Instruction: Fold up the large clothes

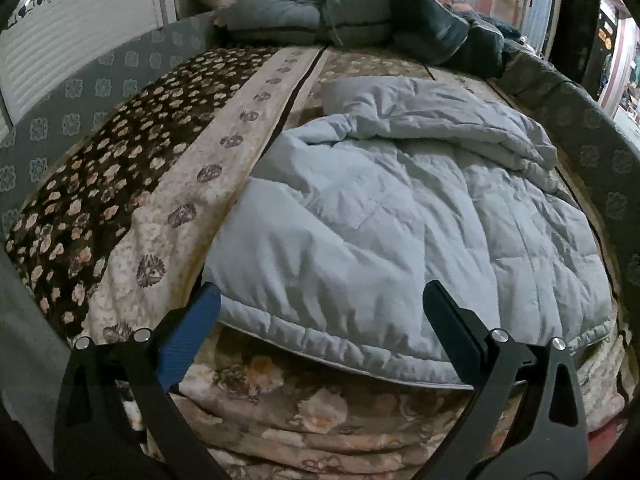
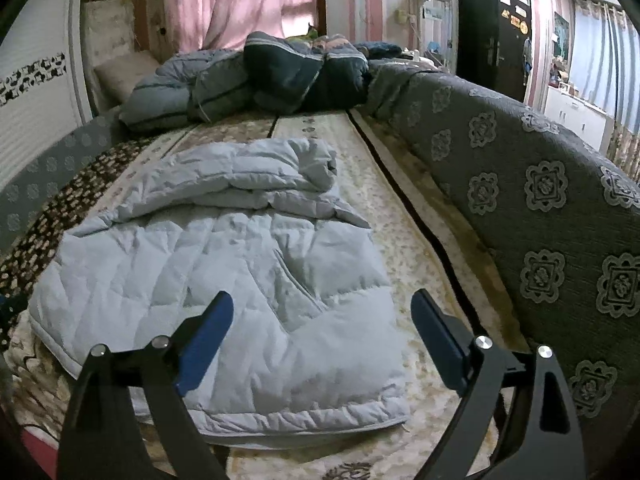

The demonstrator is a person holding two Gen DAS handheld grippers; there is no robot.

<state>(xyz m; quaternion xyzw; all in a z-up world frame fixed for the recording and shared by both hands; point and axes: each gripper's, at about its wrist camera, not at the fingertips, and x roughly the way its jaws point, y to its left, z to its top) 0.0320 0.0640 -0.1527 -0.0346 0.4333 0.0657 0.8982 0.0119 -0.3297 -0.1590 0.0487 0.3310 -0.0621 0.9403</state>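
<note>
A pale blue quilted down jacket [image 1: 392,216] lies spread on the floral bed cover, its hem toward me and a sleeve folded across its far part. It also shows in the right wrist view [image 2: 224,272]. My left gripper [image 1: 322,300] is open and empty, hovering over the jacket's near hem on its left side. My right gripper [image 2: 322,312] is open and empty, above the jacket's near right corner. Neither gripper touches the cloth.
The bed cover [image 1: 132,208] has brown and cream flower patterns. A grey patterned padded rail [image 2: 540,216] runs along the right side and another along the left [image 1: 80,108]. Dark blue and grey bedding [image 2: 272,76] is piled at the far end.
</note>
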